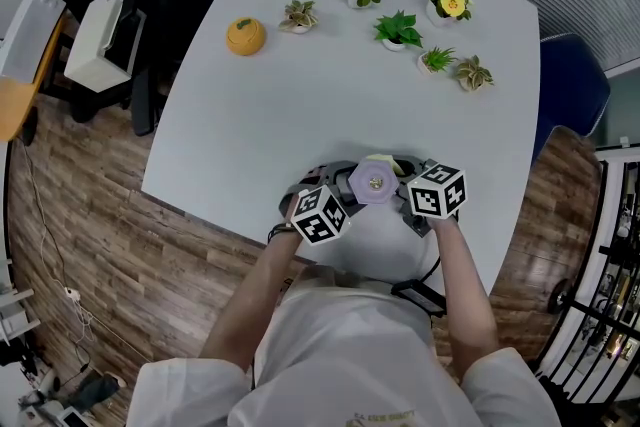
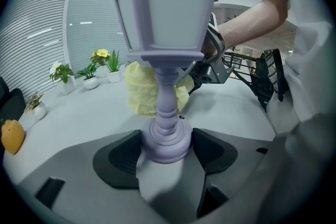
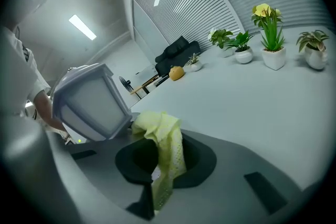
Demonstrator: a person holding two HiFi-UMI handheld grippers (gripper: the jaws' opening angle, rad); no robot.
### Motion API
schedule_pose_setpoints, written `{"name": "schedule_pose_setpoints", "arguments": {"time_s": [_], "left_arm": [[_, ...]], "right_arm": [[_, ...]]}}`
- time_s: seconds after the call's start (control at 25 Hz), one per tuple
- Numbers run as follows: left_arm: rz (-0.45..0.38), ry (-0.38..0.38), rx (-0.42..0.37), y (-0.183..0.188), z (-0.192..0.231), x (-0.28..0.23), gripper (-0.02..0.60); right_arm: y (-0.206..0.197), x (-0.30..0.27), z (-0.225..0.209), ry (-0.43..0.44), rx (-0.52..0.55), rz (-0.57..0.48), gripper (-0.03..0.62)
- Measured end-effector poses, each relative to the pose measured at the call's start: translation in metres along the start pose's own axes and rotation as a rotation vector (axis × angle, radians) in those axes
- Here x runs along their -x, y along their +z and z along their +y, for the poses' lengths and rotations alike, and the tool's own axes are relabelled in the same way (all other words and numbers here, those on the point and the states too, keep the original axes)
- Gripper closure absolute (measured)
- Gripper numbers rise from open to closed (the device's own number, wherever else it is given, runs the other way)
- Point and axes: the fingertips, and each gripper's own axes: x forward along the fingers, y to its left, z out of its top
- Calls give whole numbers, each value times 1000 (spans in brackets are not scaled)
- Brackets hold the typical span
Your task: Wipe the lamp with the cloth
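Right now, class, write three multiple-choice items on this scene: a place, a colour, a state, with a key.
1. Where on the table does the lamp stand? A) near edge B) middle C) far edge
2. What colour is the cloth? A) blue B) red C) yellow
3. What is the left tool doing? A) open, empty B) shut on the lamp's base C) holding the cloth
Key: 1 A, the head view shows it at the near edge; 2 C, pale yellow in both gripper views; 3 B, its jaws press the base from both sides.
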Motion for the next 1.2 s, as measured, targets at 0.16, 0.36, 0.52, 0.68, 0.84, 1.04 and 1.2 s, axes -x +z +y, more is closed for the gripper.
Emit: {"name": "schedule_pose_setpoints", "arguments": {"time_s": [0.16,0.36,0.52,0.68,0.84,1.04,1.2], "left_arm": [[0,0,1,0,0,0,281],[1,0,1,0,1,0,281],[2,-1,2,0,0,1,281],[2,-2,2,0,-1,1,281],[2,-3,4,0,-1,1,281],[5,-3,5,0,-1,0,281],[6,-4,7,0,-1,0,281]], "right_arm": [[-1,-2,-1,-11,4,7,551],[-3,-2,-3,-30,-4,7,552],[-7,-1,-4,-52,-18,5,553],[-11,1,-6,-72,-13,19,553],[-16,3,-7,-92,-6,29,553],[-25,8,-6,-112,5,48,553],[-30,11,-3,-126,11,64,553]]}}
